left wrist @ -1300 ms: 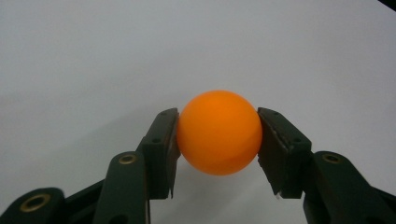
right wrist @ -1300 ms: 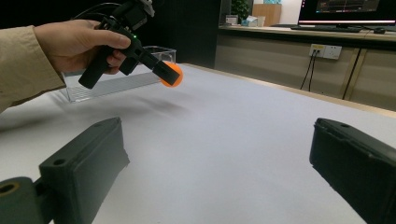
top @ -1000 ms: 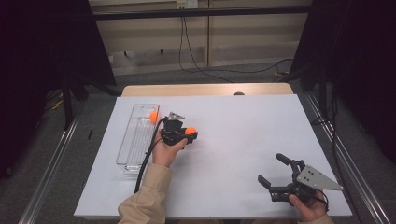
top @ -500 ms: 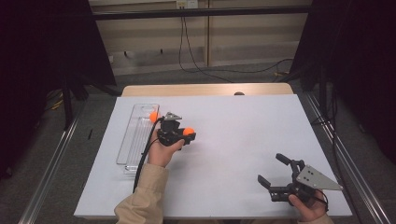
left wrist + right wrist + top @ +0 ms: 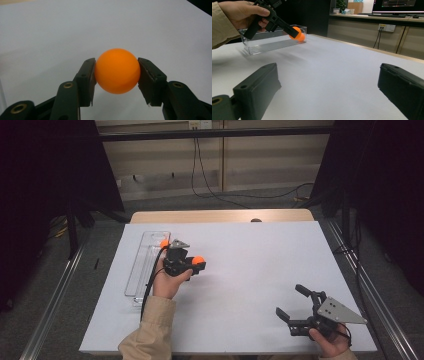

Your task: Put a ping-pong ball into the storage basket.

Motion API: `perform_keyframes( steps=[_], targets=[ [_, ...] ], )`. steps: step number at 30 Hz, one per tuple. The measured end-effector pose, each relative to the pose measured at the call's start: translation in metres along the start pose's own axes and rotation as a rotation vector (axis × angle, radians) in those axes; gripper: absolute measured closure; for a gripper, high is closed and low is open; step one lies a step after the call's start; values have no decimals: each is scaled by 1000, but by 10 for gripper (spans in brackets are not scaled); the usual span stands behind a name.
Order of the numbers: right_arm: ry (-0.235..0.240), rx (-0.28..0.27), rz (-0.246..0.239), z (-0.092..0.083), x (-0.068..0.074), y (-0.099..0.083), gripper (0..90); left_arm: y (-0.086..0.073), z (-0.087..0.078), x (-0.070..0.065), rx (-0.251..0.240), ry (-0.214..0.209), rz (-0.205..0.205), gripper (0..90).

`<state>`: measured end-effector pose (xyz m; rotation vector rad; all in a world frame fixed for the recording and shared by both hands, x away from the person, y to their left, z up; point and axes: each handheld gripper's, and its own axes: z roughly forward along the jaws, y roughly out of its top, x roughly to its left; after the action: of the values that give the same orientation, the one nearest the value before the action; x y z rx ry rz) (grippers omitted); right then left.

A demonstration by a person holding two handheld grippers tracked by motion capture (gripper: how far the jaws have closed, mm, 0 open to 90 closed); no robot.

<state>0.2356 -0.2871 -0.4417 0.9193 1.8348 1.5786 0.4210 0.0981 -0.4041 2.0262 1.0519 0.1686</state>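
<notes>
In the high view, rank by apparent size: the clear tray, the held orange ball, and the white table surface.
1. White table surface, largest.
2. Clear tray, a long narrow box.
3. Orange ball clamped in the left gripper, smallest.

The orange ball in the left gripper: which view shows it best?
The left gripper view: the orange ball sits large between both pads. The high view shows it small; the right gripper view shows it far off.
</notes>
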Motion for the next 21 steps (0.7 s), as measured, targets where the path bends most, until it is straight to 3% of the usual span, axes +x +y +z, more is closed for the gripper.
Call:
perform_keyframes(
  steps=[21],
  targets=[
    [1,-3,-1,0,0,0,28,1,-15,7,-6,1,-6,507]
  ],
)
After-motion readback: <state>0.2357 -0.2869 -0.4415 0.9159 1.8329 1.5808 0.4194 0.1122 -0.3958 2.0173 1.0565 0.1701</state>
